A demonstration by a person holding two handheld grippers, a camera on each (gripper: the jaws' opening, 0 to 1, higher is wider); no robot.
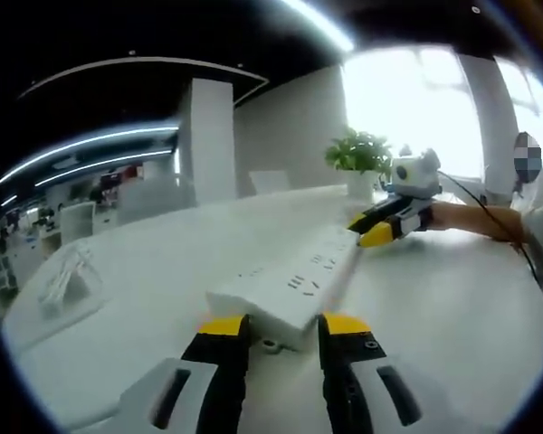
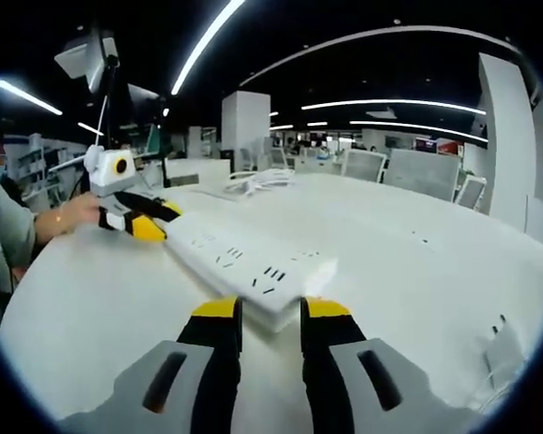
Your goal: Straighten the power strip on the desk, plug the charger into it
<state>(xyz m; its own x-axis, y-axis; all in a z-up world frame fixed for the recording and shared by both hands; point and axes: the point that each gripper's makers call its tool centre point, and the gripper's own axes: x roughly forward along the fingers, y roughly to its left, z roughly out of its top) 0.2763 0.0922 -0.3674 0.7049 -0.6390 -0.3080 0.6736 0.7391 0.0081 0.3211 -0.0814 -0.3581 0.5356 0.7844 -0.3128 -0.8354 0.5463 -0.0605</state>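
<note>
- The power strip point(image 1: 294, 287) lies flat on the white desk point(image 1: 452, 307), sockets up, with one tool at each short end.
- In the left gripper view, the left tool point(image 1: 285, 327) has its yellow-tipped jaws on either side of the near end of the strip. They look closed onto it, though actual contact is hard to confirm.
- In that view the right tool point(image 1: 380, 226) reaches in from the right and meets the far end of the strip, a person's hand point(image 1: 452, 220) behind it.
- The right gripper view shows the mirror of this: the right tool point(image 2: 270, 312) sits at its own end of the power strip point(image 2: 244, 264), jaws narrowed around the edge, and the left tool point(image 2: 145, 220) is at the other end.
- Holding both ends likely lets the person swing the strip into line with the desk without it sliding or twisting; that looks like the step in hand.
- A small white block with a cable point(image 2: 502, 353) rests near the desk's right edge in the right gripper view, well apart from the strip. It may be the charger, but it is too small to tell.
- A loose bundle of white cable point(image 2: 258, 181) lies further back, and a potted plant point(image 1: 362, 161) stands by the window.
</note>
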